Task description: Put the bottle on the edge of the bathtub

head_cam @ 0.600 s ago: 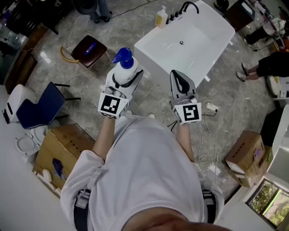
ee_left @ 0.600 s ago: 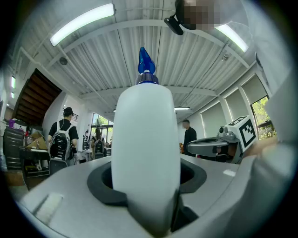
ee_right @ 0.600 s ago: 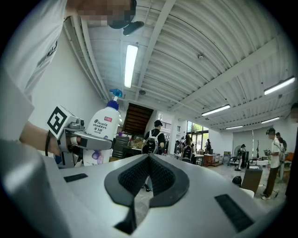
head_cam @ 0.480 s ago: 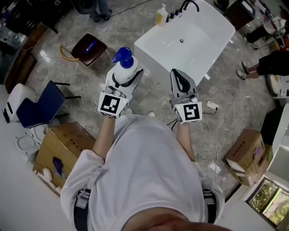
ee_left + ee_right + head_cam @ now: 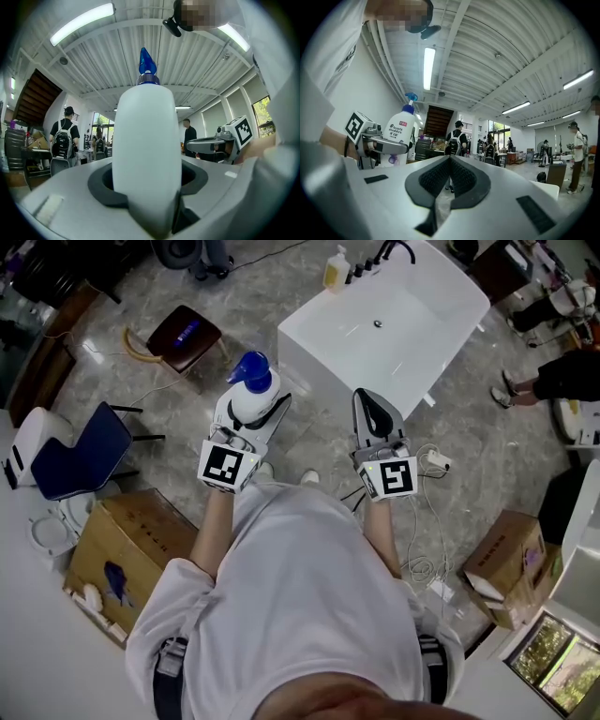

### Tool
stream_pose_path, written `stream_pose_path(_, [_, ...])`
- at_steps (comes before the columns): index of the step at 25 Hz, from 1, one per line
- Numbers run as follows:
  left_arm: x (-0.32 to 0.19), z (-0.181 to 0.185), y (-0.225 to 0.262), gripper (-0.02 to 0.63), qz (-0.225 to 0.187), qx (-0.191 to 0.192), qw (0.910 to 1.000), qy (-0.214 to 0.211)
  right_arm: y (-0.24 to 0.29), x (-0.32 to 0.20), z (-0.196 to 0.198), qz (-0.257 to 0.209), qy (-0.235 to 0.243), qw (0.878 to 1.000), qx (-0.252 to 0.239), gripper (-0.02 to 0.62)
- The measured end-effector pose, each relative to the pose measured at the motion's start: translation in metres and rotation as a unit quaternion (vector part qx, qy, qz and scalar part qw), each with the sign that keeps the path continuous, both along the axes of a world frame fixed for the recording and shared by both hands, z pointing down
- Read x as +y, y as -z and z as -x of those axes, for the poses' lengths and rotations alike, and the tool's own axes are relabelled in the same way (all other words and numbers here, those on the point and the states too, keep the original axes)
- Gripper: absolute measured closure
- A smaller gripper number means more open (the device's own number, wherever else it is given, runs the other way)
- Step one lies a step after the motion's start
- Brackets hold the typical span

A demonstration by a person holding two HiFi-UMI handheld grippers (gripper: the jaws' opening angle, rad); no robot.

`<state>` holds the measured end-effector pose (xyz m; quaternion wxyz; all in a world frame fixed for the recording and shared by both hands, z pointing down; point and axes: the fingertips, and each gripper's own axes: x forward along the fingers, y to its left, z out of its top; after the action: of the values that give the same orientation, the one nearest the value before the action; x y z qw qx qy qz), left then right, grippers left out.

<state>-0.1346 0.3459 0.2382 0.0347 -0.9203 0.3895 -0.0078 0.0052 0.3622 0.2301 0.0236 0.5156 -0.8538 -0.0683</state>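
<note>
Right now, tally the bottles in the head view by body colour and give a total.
White: 1, the blue-capped pump bottle being carried.
Yellow: 1, the small bottle on the bathtub rim.
Total: 2

The head view looks steeply down from above your head onto the left gripper (image 5: 251,416), the right gripper (image 5: 370,404), the floor (image 5: 262,287) and the bathtub (image 5: 323,371) ahead of you, all from well off. The left gripper view sits low behind its jaws and faces up toward the ceiling (image 5: 117,61). The bottle (image 5: 146,154) stands so near that it fills the middle of that view. The right gripper view looks along its own jaws, tilted up across the hall. Each gripper view catches the other gripper. The right gripper (image 5: 192,144) shows at the right of the left gripper view, and the left gripper (image 5: 401,146) with the bottle (image 5: 401,131) shows at the left of the right gripper view.
</note>
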Motion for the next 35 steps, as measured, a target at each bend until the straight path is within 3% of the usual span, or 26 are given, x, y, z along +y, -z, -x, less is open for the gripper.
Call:
stream_pose_path(15, [0.012, -0.038, -0.028, 0.356, 0.032, -0.029, 0.9967, 0.069, -0.035, 0.017, -0.078, 0.047, 0.036, 0.998, -0.025, 0.594])
stream_pose_path(21, [0.010, -0.052, -0.025, 0.356, 0.029, -0.044, 0.9956, 0.077, -0.055, 0.005, -0.096, 0.066, 0.054, 0.995, -0.046, 0.594])
stream_pose_path(35, [-0.077, -0.077, -0.029, 0.356, 0.011, -0.047, 0.9960, 0.074, -0.062, -0.065, -0.131, 0.060, 0.038, 0.996, -0.045, 0.594])
